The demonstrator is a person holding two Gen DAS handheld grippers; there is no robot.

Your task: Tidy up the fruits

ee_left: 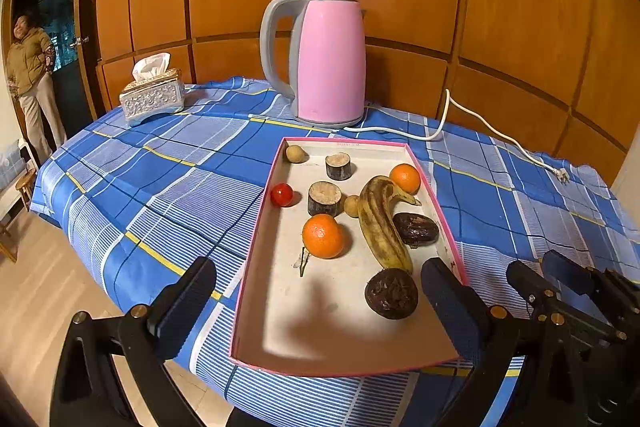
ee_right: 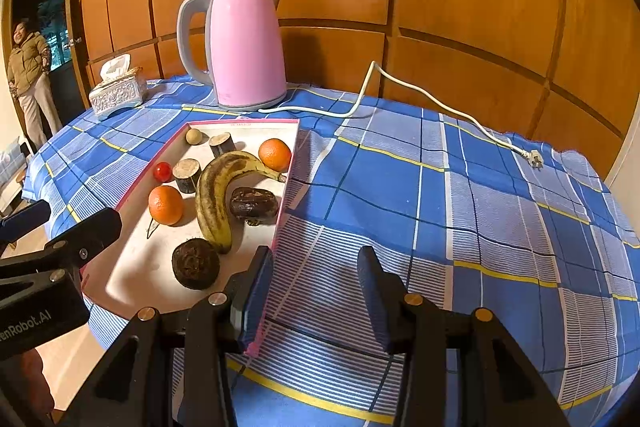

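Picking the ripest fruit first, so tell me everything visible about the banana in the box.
The banana is one whole, unpeeled fruit, yellow with heavy brown streaks and blotches, so it looks overripe. It lies flat and curved on the white floor of the pink-edged box, its stem pointing toward the far orange and its blunt end toward the near side. A dark wrinkled fruit lies against its inner curve; whether they touch is unclear. Neither gripper touches it.

We see the tray [ee_left: 256,227] on the worktop [ee_left: 168,163], kettle [ee_left: 328,67] behind it at twelve o'clock, tissue box [ee_left: 154,97] at ten. In the tray, the banana [ee_left: 380,223] lies between two oranges [ee_left: 323,235].
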